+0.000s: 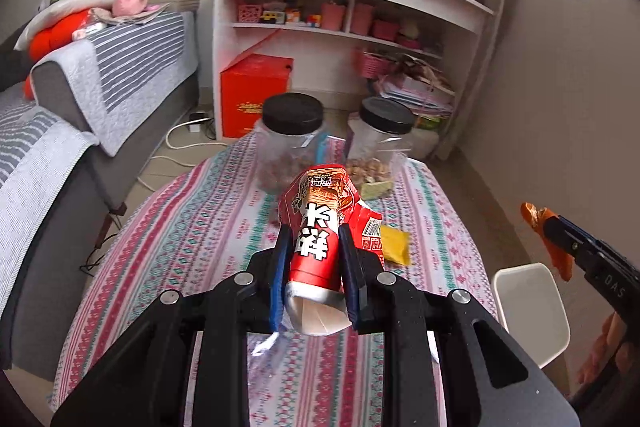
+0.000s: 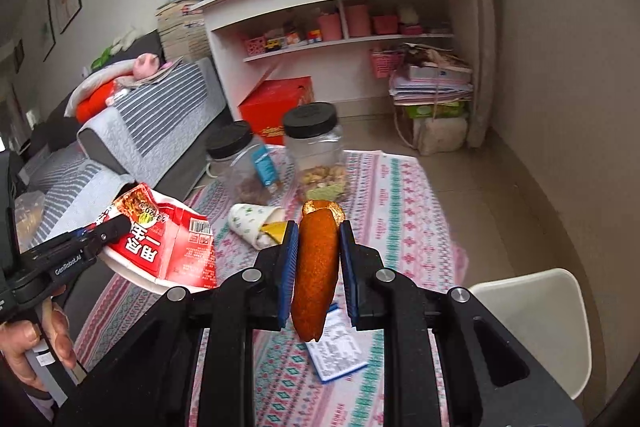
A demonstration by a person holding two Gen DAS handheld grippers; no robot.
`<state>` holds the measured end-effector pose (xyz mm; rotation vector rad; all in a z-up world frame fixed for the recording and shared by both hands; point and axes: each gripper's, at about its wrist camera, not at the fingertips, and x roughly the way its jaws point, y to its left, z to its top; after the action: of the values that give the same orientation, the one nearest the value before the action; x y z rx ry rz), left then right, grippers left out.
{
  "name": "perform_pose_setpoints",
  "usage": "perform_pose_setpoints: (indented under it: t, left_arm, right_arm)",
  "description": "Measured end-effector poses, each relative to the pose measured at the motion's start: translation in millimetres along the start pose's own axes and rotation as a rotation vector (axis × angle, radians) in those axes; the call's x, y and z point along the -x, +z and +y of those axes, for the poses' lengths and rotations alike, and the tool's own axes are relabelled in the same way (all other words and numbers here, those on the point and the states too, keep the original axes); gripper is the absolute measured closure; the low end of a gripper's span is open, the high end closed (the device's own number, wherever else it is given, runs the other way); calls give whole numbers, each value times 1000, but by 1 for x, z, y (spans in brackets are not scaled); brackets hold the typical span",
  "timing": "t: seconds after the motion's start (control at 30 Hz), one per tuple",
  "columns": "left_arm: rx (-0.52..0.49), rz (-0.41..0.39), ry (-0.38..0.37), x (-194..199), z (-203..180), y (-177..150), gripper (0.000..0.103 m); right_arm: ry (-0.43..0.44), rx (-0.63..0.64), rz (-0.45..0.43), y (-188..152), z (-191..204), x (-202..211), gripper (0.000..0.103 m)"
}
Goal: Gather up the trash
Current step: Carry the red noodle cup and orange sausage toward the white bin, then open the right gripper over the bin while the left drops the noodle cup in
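My left gripper (image 1: 314, 231) is shut on a crushed red instant-noodle cup (image 1: 320, 227) and holds it above the patterned tablecloth (image 1: 192, 227); the cup also shows at the left of the right wrist view (image 2: 168, 243). My right gripper (image 2: 319, 227) is shut on an orange-gold foil wrapper (image 2: 316, 267), also held above the table; it shows at the right edge of the left wrist view (image 1: 540, 223). On the table lie a crumpled paper cup (image 2: 252, 223), a yellow wrapper (image 1: 394, 247), a blue-and-white leaflet (image 2: 336, 351) and a clear plastic scrap (image 1: 262, 347).
Two clear jars with black lids (image 1: 292, 143) (image 1: 384, 143) stand at the table's far end. A white chair (image 2: 540, 307) is at the right. A grey sofa (image 1: 80, 107) runs along the left. A white shelf (image 1: 352, 19) and a red box (image 1: 256, 91) stand behind.
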<state>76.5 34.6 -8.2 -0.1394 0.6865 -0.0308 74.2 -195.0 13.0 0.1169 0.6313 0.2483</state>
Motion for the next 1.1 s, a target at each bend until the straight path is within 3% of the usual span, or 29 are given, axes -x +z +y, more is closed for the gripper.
perform_pose_setpoints:
  t: [0.53, 0.83, 0.87, 0.9, 0.97, 1.1]
  left_arm:
    - [-85, 20, -81, -6, -61, -11, 79]
    - [-126, 31, -130, -4, -97, -17, 79]
    - [-131, 35, -139, -4, -103, -17, 79]
    - [-136, 39, -147, -5, -109, -17, 79]
    - [-152, 45, -163, -5, -122, -18, 79]
    - [-194, 51, -188, -5, -150, -24, 79]
  right_arm:
    - [-181, -92, 4, -7, -80, 25, 83]
    - [-281, -186, 75, -23, -135, 34, 80]
    - [-295, -196, 84, -25, -140, 35, 71]
    - [-312, -206, 86, -27, -145, 37, 47]
    - [-374, -232, 65, -31, -156, 46, 24]
    - [-455, -280, 10, -32, -177, 65, 7]
